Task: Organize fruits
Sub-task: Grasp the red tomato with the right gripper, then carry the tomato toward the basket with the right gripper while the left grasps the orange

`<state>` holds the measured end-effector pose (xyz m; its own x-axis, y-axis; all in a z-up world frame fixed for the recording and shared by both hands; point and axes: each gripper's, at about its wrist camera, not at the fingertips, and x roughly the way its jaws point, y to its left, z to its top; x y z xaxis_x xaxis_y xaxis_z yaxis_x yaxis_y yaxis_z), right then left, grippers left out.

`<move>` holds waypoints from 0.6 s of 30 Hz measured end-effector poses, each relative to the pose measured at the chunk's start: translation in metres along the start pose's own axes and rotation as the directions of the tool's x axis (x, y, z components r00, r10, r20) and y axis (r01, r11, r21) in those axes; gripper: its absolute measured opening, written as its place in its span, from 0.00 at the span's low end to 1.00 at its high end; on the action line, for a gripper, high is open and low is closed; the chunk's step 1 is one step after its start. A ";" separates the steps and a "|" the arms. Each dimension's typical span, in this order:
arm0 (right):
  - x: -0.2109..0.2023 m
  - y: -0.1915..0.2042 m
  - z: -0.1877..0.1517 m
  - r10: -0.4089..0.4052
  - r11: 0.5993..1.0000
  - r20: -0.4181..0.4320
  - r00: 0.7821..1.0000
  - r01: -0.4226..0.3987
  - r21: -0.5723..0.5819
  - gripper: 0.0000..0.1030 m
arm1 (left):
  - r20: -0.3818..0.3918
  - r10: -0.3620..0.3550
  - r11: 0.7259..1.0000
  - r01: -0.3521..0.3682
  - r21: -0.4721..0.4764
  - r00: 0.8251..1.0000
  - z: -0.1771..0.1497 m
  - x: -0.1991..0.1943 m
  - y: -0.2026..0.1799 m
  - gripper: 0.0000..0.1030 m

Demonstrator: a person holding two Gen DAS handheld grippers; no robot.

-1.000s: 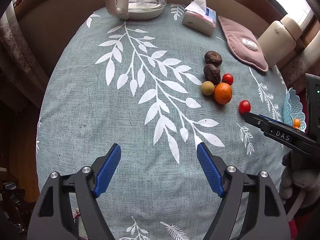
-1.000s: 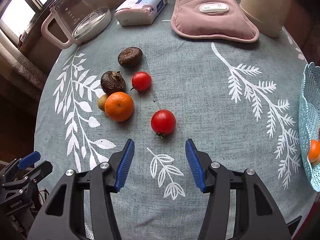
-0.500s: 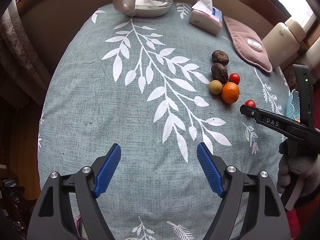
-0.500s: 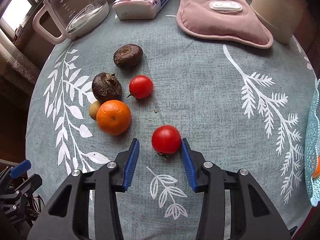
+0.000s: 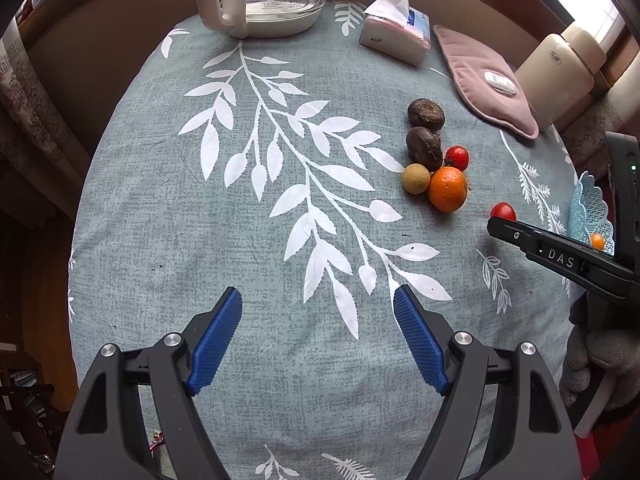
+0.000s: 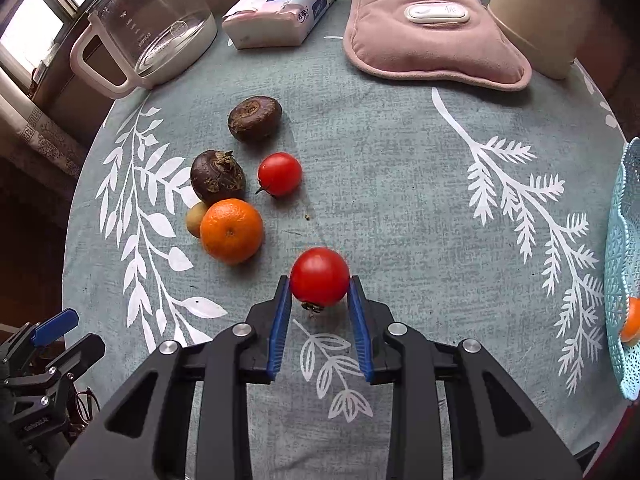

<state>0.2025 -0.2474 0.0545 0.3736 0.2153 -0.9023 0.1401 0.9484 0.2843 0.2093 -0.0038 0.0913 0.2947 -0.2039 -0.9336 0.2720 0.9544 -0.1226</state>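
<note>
Left wrist view: left tool [image 5: 318, 308] spread wide, nothing between pads, over bare middle of counter [image 5: 168, 216]. Fruit cluster with orange [image 5: 448, 189] toward right edge. Right tool [image 5: 496, 225] tip beside tomato [image 5: 503, 212], grip hidden here.

Right wrist view: right tool [image 6: 319, 292] narrowed, pads pressing tomato [image 6: 319, 276], apparently just lifted. Blue basket [image 6: 622, 280] at right edge.
</note>
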 end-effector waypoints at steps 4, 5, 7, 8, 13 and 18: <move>-0.015 -0.007 -0.007 0.014 1.000 0.013 1.000 -0.014 0.025 0.29 | 0.000 -0.005 1.000 0.005 0.028 1.000 0.007 0.004 -0.012 0.76; -0.018 -0.011 -0.010 0.016 0.999 0.015 1.000 -0.017 0.032 0.29 | 0.000 -0.006 0.999 0.005 0.036 1.000 0.010 0.006 -0.015 0.76; -0.025 -0.016 -0.015 0.020 0.999 0.020 1.000 -0.021 0.048 0.29 | 0.003 -0.009 0.999 0.008 0.051 1.000 0.015 0.008 -0.022 0.76; -0.027 -0.019 -0.018 0.023 0.998 0.021 1.000 -0.024 0.057 0.29 | 0.006 -0.010 0.998 0.010 0.059 1.000 0.018 0.009 -0.025 0.76; -0.038 -0.031 -0.029 0.024 0.995 0.025 0.999 -0.026 0.091 0.29 | 0.015 -0.016 0.993 0.014 0.116 1.000 0.033 0.017 -0.046 0.76; -0.048 -0.042 -0.037 0.021 0.993 0.032 0.999 -0.025 0.117 0.29 | 0.023 -0.021 0.988 0.018 0.151 1.000 0.049 0.026 -0.064 0.76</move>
<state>0.1445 -0.2893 0.0738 0.4056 0.2280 -0.8852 0.2368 0.9092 0.3426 0.2443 -0.0803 0.0912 0.3099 -0.2292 -0.9227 0.4120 0.9070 -0.0869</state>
